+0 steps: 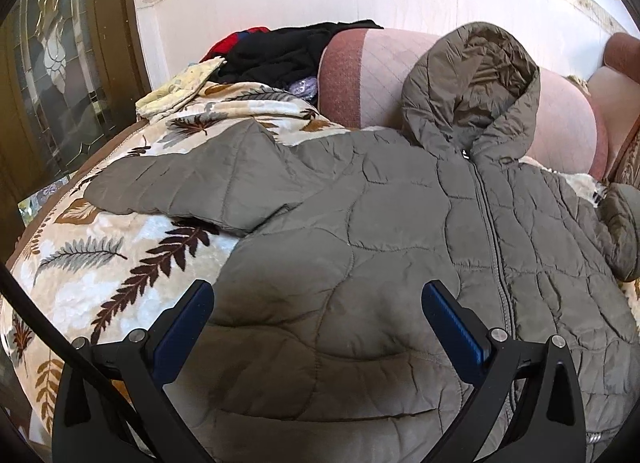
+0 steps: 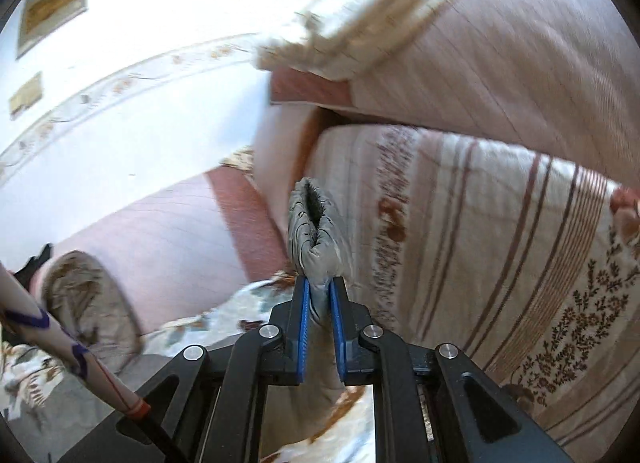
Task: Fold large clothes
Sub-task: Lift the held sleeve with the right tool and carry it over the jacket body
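Left wrist view: my left gripper (image 1: 318, 303) hangs with its tongs apart over the olive quilted hooded jacket (image 1: 380, 231), spread zipped on the leaf-print fleece blanket (image 1: 120, 255), hood at 12 o'clock. Right wrist view: my right gripper (image 2: 319, 287) is clamped on the jacket's gathered cuff (image 2: 316, 231), raised before the striped cushion (image 2: 480, 231) at 3 o'clock.

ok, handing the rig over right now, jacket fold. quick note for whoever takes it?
Left tongs: open, empty, hovering over the lower front of the olive quilted jacket.
Right tongs: shut on a sleeve cuff of grey-olive quilted fabric, raised clear of the bed.
Jacket lies zipped, front up, on the leaf-print blanket; hood props against the pink cushion; the sleeve on the left of the left wrist view is spread out flat.
Done: jacket laid out, one cuff gripped.
Left: fold both sleeves in, then hood and body.
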`<move>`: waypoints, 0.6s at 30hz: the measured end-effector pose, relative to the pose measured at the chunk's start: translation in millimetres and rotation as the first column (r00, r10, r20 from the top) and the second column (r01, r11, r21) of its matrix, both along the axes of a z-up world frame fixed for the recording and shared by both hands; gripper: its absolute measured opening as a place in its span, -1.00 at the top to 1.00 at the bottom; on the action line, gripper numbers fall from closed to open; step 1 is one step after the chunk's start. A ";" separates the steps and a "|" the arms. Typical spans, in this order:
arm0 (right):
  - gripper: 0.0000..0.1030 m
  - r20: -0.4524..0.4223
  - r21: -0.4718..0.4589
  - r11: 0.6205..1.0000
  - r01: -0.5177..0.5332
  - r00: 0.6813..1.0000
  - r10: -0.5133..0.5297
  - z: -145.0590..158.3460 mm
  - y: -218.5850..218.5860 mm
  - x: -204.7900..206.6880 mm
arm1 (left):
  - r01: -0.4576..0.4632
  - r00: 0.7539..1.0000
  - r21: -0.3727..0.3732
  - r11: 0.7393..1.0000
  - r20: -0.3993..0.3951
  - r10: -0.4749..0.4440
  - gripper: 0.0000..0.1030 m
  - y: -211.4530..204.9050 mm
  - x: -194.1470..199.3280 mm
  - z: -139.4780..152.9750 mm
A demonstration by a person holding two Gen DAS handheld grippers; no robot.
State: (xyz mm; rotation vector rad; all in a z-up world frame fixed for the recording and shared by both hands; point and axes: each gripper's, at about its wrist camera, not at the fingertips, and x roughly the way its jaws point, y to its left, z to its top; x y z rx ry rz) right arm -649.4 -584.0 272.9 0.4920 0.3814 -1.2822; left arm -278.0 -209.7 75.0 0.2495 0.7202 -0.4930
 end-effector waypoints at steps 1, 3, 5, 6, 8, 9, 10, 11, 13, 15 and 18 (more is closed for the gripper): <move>0.81 0.004 -0.010 1.000 -0.020 1.000 0.020 6.5 8.9 7.0 | -0.002 1.000 -0.005 1.000 0.003 0.002 -1.00 2.2 0.3 1.5; 0.88 0.005 -0.029 0.998 -0.058 0.998 0.058 18.4 24.9 20.4 | -0.006 1.000 -0.014 1.000 0.006 0.006 -1.00 7.3 1.1 4.8; 0.88 0.006 -0.053 0.993 -0.109 0.994 0.110 34.6 46.8 37.7 | -0.012 1.000 -0.021 1.000 0.009 0.012 -1.00 11.7 2.1 7.4; 0.88 0.006 -0.060 0.990 -0.128 0.992 0.129 40.1 55.0 43.7 | -0.016 1.000 -0.028 0.999 0.011 0.017 -1.00 14.8 2.9 8.8; 0.88 0.012 -0.065 0.979 -0.191 0.981 0.192 52.0 76.5 63.7 | -0.021 1.000 -0.035 0.999 0.006 0.021 -1.00 20.2 5.1 10.4; 0.88 0.013 -0.060 0.975 -0.213 0.977 0.214 53.6 81.9 71.7 | -0.024 1.000 -0.040 0.999 0.003 0.024 -1.00 23.6 6.2 11.1; 0.88 0.014 -0.059 0.970 -0.234 0.972 0.236 56.1 90.2 80.1 | -0.029 1.000 -0.046 0.999 0.001 0.029 -1.00 27.9 7.6 11.9; 0.88 0.007 -0.064 0.968 -0.244 0.969 0.245 58.5 99.3 87.8 | -0.034 0.999 -0.049 0.998 0.000 0.034 -1.00 30.3 8.7 12.0; 0.88 -0.001 -0.053 0.967 -0.248 0.969 0.248 54.8 102.9 95.8 | -0.039 0.999 -0.056 0.998 -0.003 0.039 -1.00 35.5 10.5 12.0; 0.83 0.019 -0.013 0.968 -0.250 0.968 0.251 44.4 97.4 93.5 | -0.038 0.999 -0.056 0.998 -0.009 0.038 -1.00 37.9 11.9 11.4; 0.49 -0.002 0.027 0.980 -0.195 0.981 0.195 21.2 76.6 72.6 | -0.039 0.999 -0.053 0.998 -0.015 0.039 -1.00 35.8 13.1 10.0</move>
